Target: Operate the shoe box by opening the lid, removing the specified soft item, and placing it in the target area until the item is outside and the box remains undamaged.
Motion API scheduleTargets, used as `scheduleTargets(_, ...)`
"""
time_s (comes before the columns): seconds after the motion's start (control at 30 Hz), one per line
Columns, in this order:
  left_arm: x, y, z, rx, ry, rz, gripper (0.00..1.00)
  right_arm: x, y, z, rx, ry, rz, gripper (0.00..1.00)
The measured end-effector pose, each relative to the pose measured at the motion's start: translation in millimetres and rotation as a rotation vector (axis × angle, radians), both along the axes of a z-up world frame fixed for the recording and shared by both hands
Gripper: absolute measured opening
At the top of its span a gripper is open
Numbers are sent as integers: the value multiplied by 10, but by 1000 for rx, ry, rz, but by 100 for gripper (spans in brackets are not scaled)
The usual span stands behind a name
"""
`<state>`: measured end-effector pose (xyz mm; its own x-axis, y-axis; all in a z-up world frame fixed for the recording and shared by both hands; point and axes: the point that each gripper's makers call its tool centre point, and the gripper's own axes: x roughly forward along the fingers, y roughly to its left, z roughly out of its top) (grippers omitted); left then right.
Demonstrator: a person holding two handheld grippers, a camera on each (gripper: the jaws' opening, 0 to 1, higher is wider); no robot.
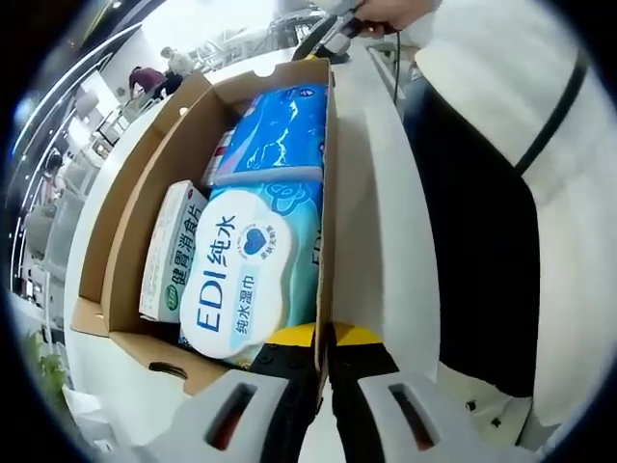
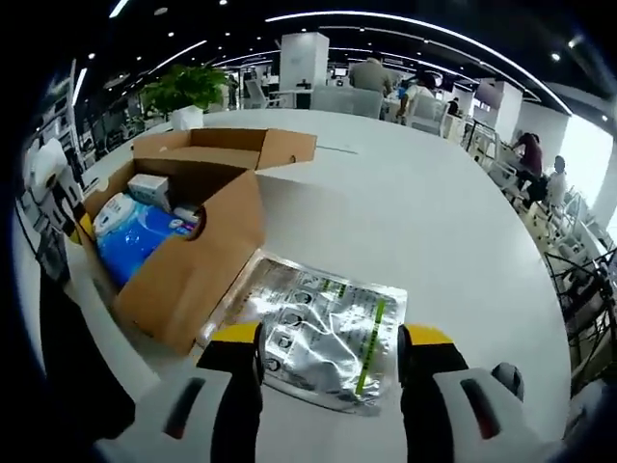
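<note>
We see the open box [image 2: 183, 241] standing on the table [image 2: 405, 222], with the foil pouch [image 2: 323, 328] lying flat on the table just beside the box's near wall. Inside the box [image 1: 125, 241], the wipes pack [image 1: 246, 275] lies beside the small carton [image 1: 174, 251], and another soft pack [image 1: 275, 130] lies behind them. A potted plant [image 2: 183, 95] stands on the table beyond the box.
</note>
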<state>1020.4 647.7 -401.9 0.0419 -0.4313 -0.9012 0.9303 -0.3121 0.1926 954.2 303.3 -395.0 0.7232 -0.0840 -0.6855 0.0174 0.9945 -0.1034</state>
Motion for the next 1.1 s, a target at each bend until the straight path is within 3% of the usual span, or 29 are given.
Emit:
scheduleTargets(0.23, -7, -4, 10, 17, 42, -29, 3, 91, 23, 69, -19, -36, 0, 57)
scheduleTargets(0.4, -14, 12, -6, 11, 31, -27, 3, 111, 94, 61, -40, -20, 26, 62)
scheduleTargets(0.53, -24, -5, 20, 11, 30, -24, 3, 118, 133, 55, -15, -16, 31, 68)
scheduleTargets(0.77, -5, 19, -16, 9, 30, -18, 3, 121, 133, -35, 16, 16, 4, 70)
scheduleTargets(0.87, -3, 22, -21, 13, 35, -11, 3, 172, 90, -47, -10, 0, 4, 68)
scheduleTargets(1.1, -4, 12, -11, 11, 33, -13, 3, 199, 64, -172, 21, 11, -11, 73)
